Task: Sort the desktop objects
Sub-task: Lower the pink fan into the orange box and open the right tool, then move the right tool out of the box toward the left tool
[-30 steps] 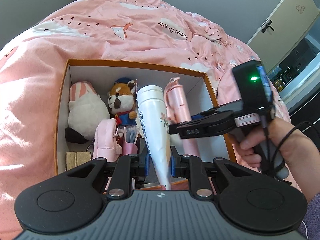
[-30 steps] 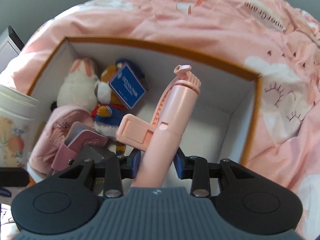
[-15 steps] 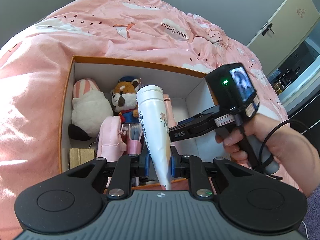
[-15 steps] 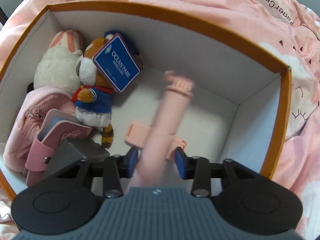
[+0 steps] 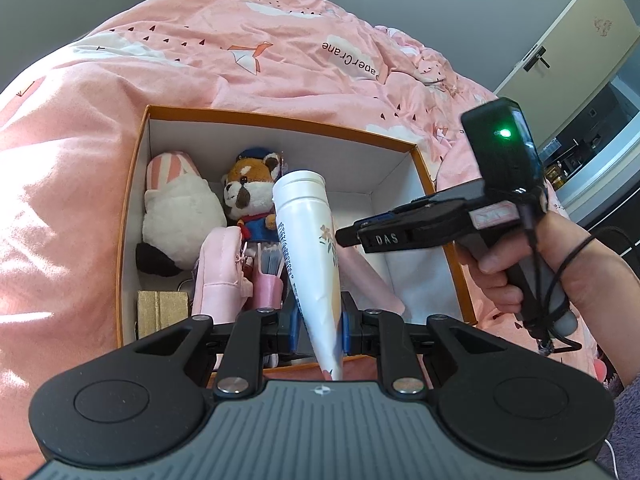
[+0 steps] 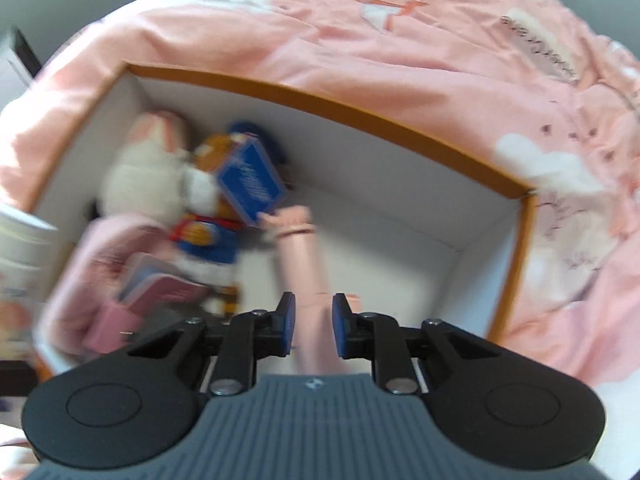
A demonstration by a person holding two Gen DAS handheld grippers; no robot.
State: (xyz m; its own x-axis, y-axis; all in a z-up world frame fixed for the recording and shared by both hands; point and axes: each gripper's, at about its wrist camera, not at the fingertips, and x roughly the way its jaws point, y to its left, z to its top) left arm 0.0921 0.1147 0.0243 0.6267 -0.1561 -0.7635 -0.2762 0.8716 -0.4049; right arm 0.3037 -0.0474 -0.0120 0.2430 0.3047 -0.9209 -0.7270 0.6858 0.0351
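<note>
While the white tube (image 5: 310, 248) is clamped in the left gripper (image 5: 319, 326) above the box (image 5: 280, 122), the right gripper (image 6: 313, 325) is held with jaws apart. Below it, the pink stick (image 6: 300, 256) is seen lying on the box floor beside the plush fox (image 5: 252, 196).

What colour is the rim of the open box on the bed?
Orange rim, clearest in the left wrist view.

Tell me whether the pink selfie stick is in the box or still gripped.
In the box and released. The pink selfie stick lies on the floor of the orange box, and the right gripper stands open, its pads clear of the stick.
</note>
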